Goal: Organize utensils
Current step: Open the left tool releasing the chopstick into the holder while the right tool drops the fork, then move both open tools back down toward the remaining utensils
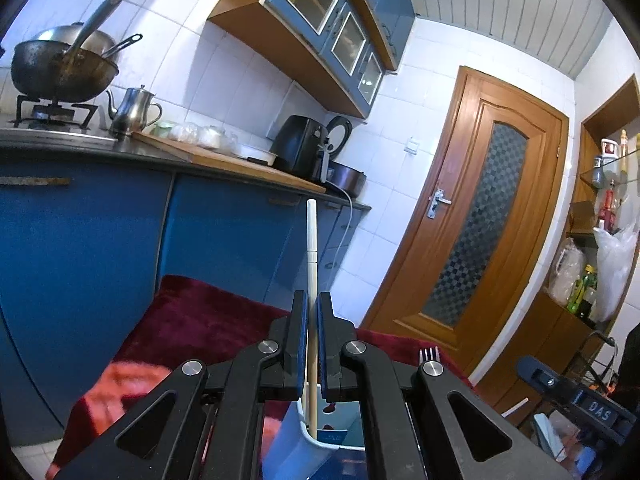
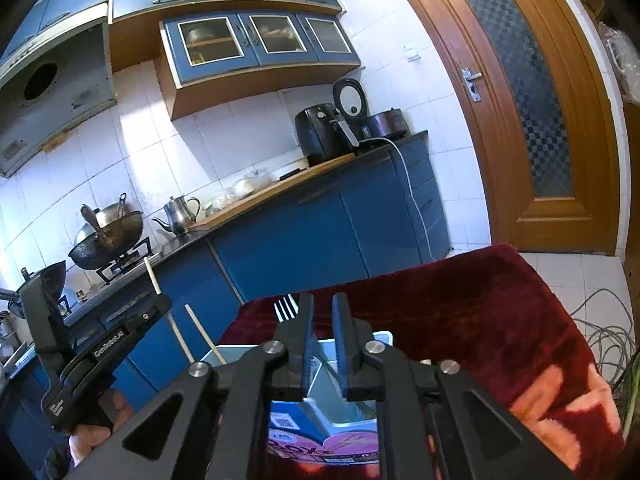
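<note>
Left gripper (image 1: 312, 320): pinches a chopstick (image 1: 311, 240) upright, so it can drop into the holder (image 1: 340, 440).
Right gripper (image 2: 323, 320): spread, empty, above the holder.

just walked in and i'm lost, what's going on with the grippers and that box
A person is sorting utensils into a white holder box on a red blanket, one handheld gripper per hand. The left gripper is shut on a pale chopstick, held upright with its lower end inside the box. The right gripper hangs over the box, open and holding nothing. A fork already stands in the box, tines up.
</note>
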`<control>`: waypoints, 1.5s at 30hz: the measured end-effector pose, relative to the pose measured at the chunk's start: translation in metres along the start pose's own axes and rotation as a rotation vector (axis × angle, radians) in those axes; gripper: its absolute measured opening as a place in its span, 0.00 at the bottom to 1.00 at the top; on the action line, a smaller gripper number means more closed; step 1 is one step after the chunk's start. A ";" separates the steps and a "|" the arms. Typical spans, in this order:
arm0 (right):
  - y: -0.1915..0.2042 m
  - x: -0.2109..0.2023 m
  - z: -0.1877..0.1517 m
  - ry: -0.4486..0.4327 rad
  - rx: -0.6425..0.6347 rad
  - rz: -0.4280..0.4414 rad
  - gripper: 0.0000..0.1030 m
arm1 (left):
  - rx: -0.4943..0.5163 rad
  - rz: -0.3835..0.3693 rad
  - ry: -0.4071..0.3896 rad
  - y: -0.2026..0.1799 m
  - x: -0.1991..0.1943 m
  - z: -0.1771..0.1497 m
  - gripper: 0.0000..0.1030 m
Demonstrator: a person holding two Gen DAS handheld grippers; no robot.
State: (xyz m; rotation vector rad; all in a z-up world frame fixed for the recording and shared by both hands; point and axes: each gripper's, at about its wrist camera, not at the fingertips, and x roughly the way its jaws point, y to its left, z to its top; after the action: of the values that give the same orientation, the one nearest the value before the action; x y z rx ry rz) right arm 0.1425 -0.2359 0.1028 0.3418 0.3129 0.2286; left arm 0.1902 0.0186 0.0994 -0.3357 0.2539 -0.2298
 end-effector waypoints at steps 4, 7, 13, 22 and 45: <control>0.004 -0.013 -0.001 -0.024 -0.014 0.011 0.13 | 0.007 0.008 -0.049 -0.004 -0.010 0.000 0.04; 0.007 -0.018 -0.001 -0.036 -0.025 0.009 0.14 | 0.023 0.015 -0.098 -0.011 -0.013 0.004 0.04; 0.007 -0.034 -0.005 -0.048 -0.032 0.017 0.16 | 0.055 0.061 -0.098 -0.019 -0.004 -0.010 0.04; -0.004 -0.054 -0.018 -0.008 0.011 0.017 0.21 | 0.032 0.037 0.101 -0.010 0.005 -0.030 0.08; -0.010 -0.094 -0.068 0.130 0.052 -0.059 0.31 | 0.151 0.102 0.326 -0.002 -0.074 -0.043 0.30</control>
State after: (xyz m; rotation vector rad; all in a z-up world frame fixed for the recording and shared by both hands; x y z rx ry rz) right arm 0.0345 -0.2506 0.0629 0.3689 0.4567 0.1855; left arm 0.1077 0.0232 0.0762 -0.1333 0.5705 -0.2013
